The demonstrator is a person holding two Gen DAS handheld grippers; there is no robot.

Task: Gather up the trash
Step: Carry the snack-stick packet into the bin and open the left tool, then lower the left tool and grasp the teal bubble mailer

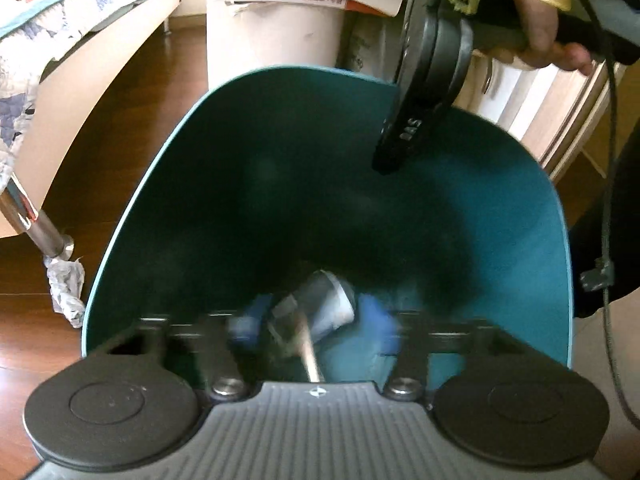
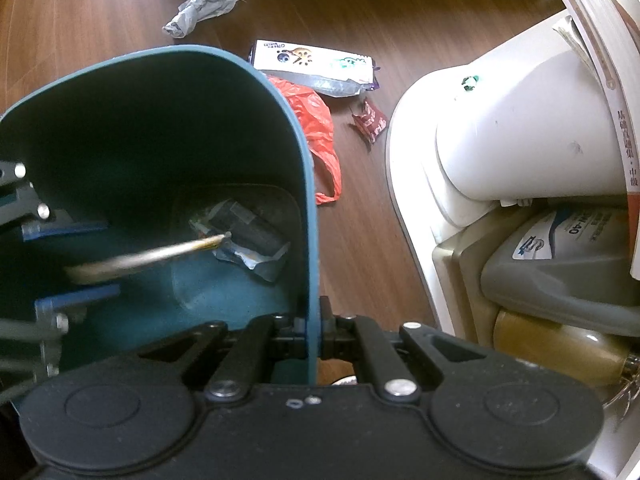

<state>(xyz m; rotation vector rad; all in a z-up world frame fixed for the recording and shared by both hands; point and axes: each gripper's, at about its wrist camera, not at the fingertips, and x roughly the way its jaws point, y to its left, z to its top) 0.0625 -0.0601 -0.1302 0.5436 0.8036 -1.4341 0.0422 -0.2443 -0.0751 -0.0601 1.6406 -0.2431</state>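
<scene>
Inside the teal bin [image 2: 280,128], a crumpled wrapper [image 2: 244,236] lies at the bottom. Left gripper [image 2: 72,258] hangs over it, fingers apart, stick [image 2: 160,254] between them. Right gripper [image 2: 314,332] pinches the bin's rim. Beside the bin: orange bag [image 2: 316,120], carton [image 2: 312,64].

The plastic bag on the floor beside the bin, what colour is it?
Orange-red. The plastic bag shows best in the right wrist view, beside the teal bin.

1 teal bin [image 2: 308,184], 1 stick [image 2: 160,254], 1 crumpled paper [image 2: 202,8], 2 wrappers [image 2: 316,65], 1 orange bag [image 2: 318,128].
</scene>
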